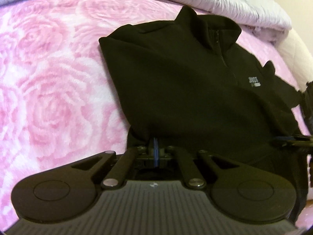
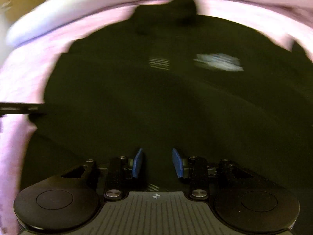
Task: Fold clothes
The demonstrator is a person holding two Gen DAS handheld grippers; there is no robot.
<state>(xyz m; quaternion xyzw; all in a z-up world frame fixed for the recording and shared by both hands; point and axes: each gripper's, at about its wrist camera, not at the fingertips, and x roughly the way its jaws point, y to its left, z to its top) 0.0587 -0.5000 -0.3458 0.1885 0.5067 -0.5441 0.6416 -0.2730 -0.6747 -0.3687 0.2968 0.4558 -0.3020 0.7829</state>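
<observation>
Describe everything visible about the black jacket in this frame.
The black jacket is soft, fleece-like, with a stand-up collar, a front zipper and a small pale chest logo. It lies front-up on the pink rose-patterned blanket, collar toward the white quilted edge. The left gripper is shut on its lower hem, lifting the fabric slightly. The right gripper is open just above the cloth; that view is motion-blurred.

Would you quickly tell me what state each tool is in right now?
Left tool: shut on the hem of the black jacket.
Right tool: open, pads apart over the jacket, holding nothing.
</observation>
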